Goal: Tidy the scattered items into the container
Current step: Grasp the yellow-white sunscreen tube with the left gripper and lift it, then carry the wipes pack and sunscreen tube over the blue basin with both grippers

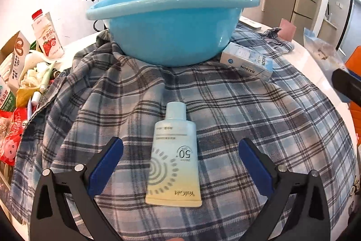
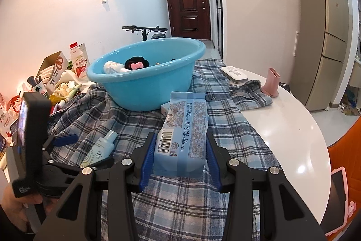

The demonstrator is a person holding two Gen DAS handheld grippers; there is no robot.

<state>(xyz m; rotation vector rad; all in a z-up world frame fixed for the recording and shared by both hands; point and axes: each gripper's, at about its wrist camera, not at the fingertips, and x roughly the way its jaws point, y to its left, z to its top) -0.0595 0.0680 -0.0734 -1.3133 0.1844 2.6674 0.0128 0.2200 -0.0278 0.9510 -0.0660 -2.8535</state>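
Working from the plaid cloth (image 2: 225,119), soft and rumpled over the round white table (image 2: 293,128), we see the glossy blue basin (image 2: 144,92) at its far edge. Our right gripper (image 2: 179,164) clamps the crinkly wipes pack (image 2: 182,134) for lifting; our left gripper (image 1: 178,164), spread wide, straddles the smooth flat sunscreen bottle (image 1: 173,159).

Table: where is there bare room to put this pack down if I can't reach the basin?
Free: the white tabletop right of the plaid cloth, in front of the pink holder. Also the open cloth between the sunscreen tube and the RAISON box. Crowded: the left edge, piled with cartons and snack bags, and around the basin.
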